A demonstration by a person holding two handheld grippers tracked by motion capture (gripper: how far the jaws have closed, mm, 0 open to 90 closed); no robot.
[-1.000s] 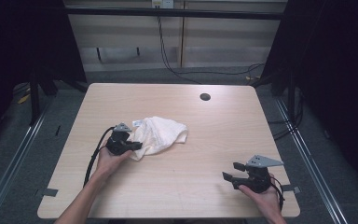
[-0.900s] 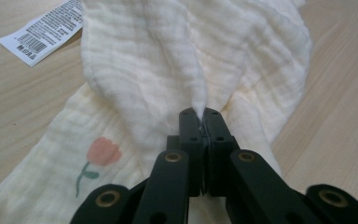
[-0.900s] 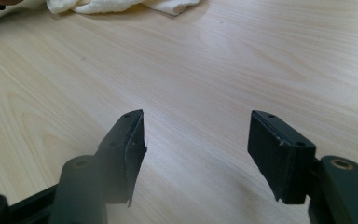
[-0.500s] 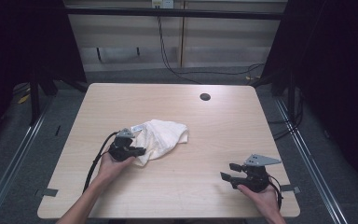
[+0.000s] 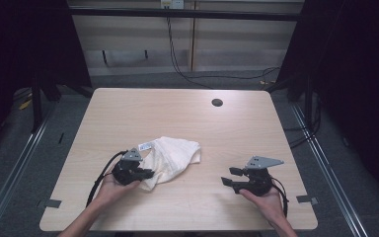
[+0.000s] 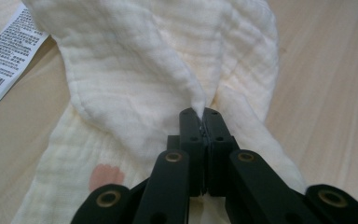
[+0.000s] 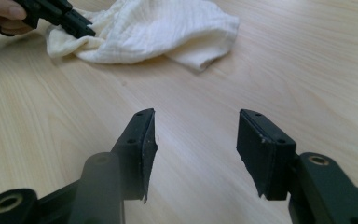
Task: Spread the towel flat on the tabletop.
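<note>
The left tongs [image 6: 204,114] are clamped on a fold of the cloth [image 5: 170,157], which lies bunched on the tabletop [image 5: 187,118] just ahead of them, likely to drag it, while the right tongs [image 7: 196,135] gape wide, well apart, ready to help.

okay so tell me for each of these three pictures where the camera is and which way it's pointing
High view: above the person's side, facing forward and down on the table; both forearms, left claw, right claw.
Left gripper view: rides the left claw, shut on the cloth.
Right gripper view: rides the open right claw, facing the cloth.
All three share the cloth.
</note>
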